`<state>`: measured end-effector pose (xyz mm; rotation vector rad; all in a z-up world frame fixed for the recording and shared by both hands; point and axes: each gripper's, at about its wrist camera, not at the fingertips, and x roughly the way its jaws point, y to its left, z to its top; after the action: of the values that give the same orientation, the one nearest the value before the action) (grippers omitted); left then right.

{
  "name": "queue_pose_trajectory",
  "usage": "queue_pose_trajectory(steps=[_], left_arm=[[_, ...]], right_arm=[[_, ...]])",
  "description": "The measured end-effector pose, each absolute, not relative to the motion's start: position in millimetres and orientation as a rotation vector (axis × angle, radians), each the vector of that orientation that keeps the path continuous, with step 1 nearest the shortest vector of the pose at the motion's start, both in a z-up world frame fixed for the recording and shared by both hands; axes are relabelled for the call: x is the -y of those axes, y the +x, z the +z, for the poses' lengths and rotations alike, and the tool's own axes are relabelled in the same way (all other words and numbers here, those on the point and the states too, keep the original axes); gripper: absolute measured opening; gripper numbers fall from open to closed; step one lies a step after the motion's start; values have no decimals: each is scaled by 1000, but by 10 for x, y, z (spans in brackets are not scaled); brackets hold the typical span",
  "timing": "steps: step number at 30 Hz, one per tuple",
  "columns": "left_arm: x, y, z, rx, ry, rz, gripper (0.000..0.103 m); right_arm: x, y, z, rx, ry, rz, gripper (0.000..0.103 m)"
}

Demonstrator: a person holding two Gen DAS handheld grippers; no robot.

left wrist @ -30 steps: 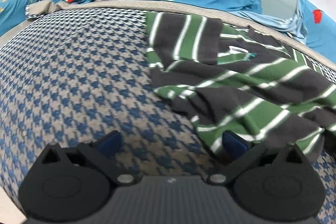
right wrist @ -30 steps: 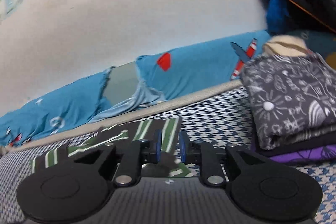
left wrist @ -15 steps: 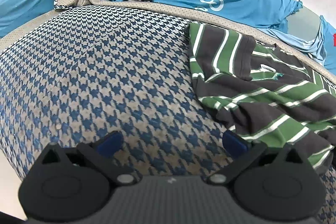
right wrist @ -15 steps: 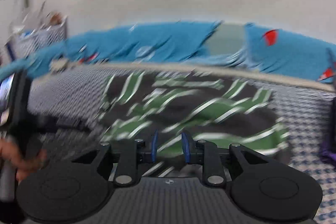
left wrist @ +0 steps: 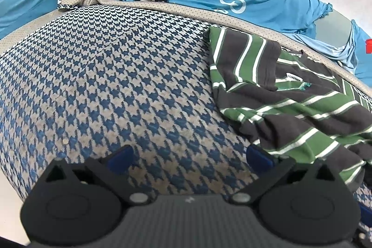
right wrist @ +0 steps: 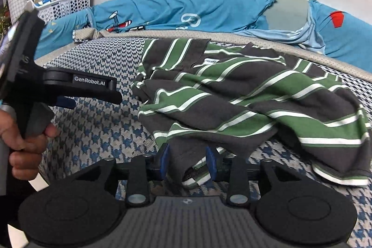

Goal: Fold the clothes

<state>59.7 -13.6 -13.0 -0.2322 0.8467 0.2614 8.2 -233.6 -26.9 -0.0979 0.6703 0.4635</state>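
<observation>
A dark grey shirt with green and white stripes (right wrist: pixel 244 97) lies crumpled on the blue houndstooth cover (right wrist: pixel 100 131). My right gripper (right wrist: pixel 187 159) is at the shirt's near edge. Its jaws are opening, and a fold of the hem hangs loosely between the blue pads (right wrist: pixel 164 162). In the left wrist view the shirt (left wrist: pixel 290 113) fills the right side. My left gripper (left wrist: pixel 188 155) stands wide open over bare houndstooth (left wrist: pixel 116 85), its right fingertip close beside the shirt's lower left edge, nothing between its fingers. A hand (right wrist: pixel 25 138) holds that tool at the left.
A bright blue sheet with plane prints (right wrist: pixel 186 8) lies bunched along the far side against a pale wall. A beige dotted border (left wrist: pixel 209 15) runs between it and the houndstooth. A white perforated basket (right wrist: pixel 67 4) stands at the far left corner.
The right view swung left from a stack of folded clothes to the striped shirt and sank to its near edge, jaws widening. The left gripper drew slightly away, so the shirt sits further right.
</observation>
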Motion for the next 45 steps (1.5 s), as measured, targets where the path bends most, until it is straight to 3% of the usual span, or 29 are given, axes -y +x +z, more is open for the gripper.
queue_pose_trajectory(steps=[4,8,11,21,39,42,44,45], left_arm=[[117,598,-124,-844,-236,262,103],[90,603,-108,-842,-244,274,103],[40,584,-83,-834,-253,284,103],[-212,483,148,-772,-322,334,103],[-826,144,691,-615,-370,408,103],[-836,171,665,-634,-358,417,103],[-826,181,651,-641,-355,413,103],[-816,182,647,-641,-353,408,103]], right_arm=[[2226,138,-361,-694,-116,487,32],[2189,146,-402,-686,-131,474,10],[2180,98,-332,-663,-111,501,7],[1922,-214,39,-577,-8,744,7],[1235,-408,-56,-584,-8,1015,7],[1176,-387,-112,-623,-48,1023,12],[1138,-380,-144,-657,-86,1026,28],[1151,-381,-143,-657,-92,1028,29]])
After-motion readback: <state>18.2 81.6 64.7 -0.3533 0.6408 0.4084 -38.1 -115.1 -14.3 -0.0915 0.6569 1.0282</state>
